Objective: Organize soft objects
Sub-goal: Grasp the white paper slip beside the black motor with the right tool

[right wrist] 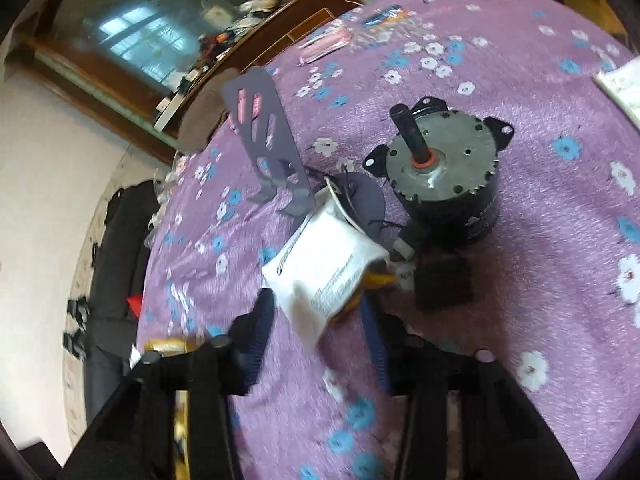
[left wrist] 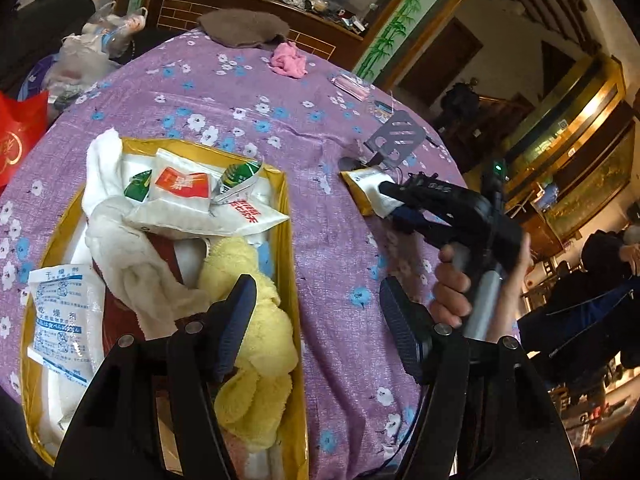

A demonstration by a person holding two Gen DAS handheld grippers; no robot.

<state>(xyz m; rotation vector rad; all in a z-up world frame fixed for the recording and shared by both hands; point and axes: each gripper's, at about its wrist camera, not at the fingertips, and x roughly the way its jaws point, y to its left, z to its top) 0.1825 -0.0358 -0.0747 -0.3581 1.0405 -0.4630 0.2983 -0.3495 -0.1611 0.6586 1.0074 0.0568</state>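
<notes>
From the left wrist camera, the left tool (left wrist: 316,320) hangs with its jaws spread wide and nothing between them, over the edge of a gold-lined rectangular box (left wrist: 289,216) on the round surface under a purple cloth with blue and white flowers (left wrist: 224,92). The box runs lengthwise from the near left toward the middle of the surface. In it lie a fluffy yellow towel (left wrist: 256,344), stretched along the box's near right wall, a crumpled white cloth (left wrist: 120,240), a white desiccant sachet with blue print (left wrist: 64,312) and several white packets with red and green print (left wrist: 188,196). To the right, a hand grips the right tool (left wrist: 386,200), whose fingers are at a white and gold packet (left wrist: 370,190) lying on the cloth. A pink crumpled cloth (left wrist: 289,60) and a brown fuzzy cloth (left wrist: 240,26) lie at the far edge.

From the right wrist camera, the right tool (right wrist: 320,312) has its jaws partly open with the white and gold packet (right wrist: 324,264) between them; motion blur leaves it unclear whether the pads press on it. The packet's long axis runs from the near tips away and slightly left. Just beyond it stand a grey round electric motor with a black shaft pointing up (right wrist: 444,168) and a grey slotted metal bracket (right wrist: 264,136), with a small dark block (right wrist: 442,282) beside the packet.
</notes>
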